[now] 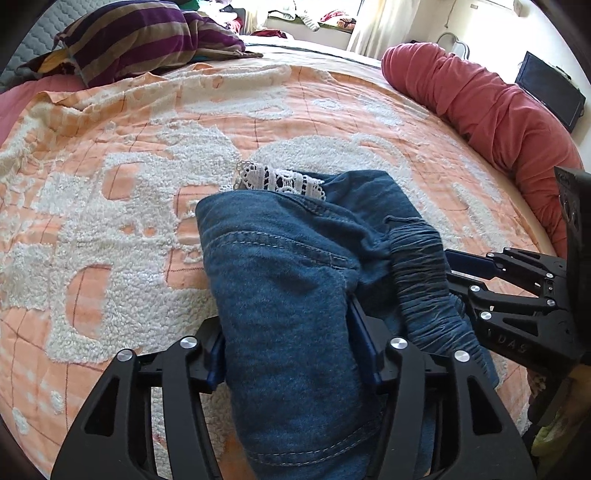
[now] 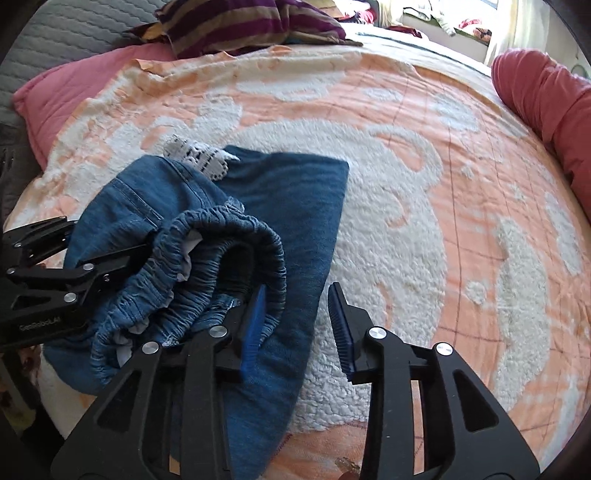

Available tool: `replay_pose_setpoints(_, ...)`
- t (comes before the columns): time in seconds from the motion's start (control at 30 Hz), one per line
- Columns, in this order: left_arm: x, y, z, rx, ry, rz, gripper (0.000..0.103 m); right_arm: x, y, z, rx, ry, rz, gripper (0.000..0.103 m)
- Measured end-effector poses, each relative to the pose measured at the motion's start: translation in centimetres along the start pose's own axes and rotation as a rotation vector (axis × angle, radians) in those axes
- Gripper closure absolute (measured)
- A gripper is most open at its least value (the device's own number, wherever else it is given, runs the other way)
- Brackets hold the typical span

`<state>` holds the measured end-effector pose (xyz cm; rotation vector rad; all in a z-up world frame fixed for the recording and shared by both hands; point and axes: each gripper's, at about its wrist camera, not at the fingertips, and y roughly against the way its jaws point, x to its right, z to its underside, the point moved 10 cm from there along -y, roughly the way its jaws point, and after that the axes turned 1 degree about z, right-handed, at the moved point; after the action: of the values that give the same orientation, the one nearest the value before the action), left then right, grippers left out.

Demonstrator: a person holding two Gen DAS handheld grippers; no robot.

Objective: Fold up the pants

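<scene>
My left fingers [image 1: 291, 354] clench the folded pants [image 1: 295, 280] on the bed [image 1: 110, 184]. My right fingers [image 2: 295, 328] gape beside the waistband [image 2: 236, 236]; a red bolster [image 1: 491, 110] lies well apart.

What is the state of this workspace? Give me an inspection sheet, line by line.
Surface: bed with orange and white bedspread.
Job's things: blue denim pants, partly folded, elastic waistband bunched up, white lace trim at the far end.
Clutter: striped bedding, red bolster.
Grippers: left gripper shut on the pants; right gripper open, one of its fingers against the waistband.
Cables: nothing seen.
Surroundings: dark screen by the wall, bright window with curtain.
</scene>
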<state>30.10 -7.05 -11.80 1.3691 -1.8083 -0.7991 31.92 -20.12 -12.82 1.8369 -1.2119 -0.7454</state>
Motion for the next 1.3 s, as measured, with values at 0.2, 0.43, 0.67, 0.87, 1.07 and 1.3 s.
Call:
replay_pose_setpoints(0.2, -0.3, -0.3, 0.3, -0.004, 0.013, 0.001, 0.044, 1.0, -0.2, 0.3, -0.002, -0.057, -0.008, 0.063)
replay_pose_setpoints(0.43, -0.3, -0.1, 0.3, -0.004, 0.015, 0.002, 0.042, 1.2, 0.2, 0.1, 0.019, -0.085, -0.029, 0.057)
replay_pose_setpoints(0.67, -0.2, 0.2, 0.5, -0.008, 0.021, 0.009, 0.037, 1.5, 0.9, 0.2, 0.028, -0.116, -0.057, 0.051)
replay_pose_setpoints(0.87, -0.2, 0.3, 0.5, -0.008, 0.025, 0.009, 0.037, 1.5, 1.2, 0.3, 0.036, -0.12, -0.056, 0.047)
replay_pose_setpoints(1.07, -0.3, 1.0, 0.4, 0.002, 0.03, 0.01, 0.024, 1.6, 2.2, -0.3, 0.078, -0.127, -0.06, 0.03)
replay_pose_setpoints(1.3, -0.6, 3.0, 0.0, 0.04, 0.021, -0.016, 0.023, 1.6, 5.4, -1.2, 0.193, -0.135, -0.056, 0.013)
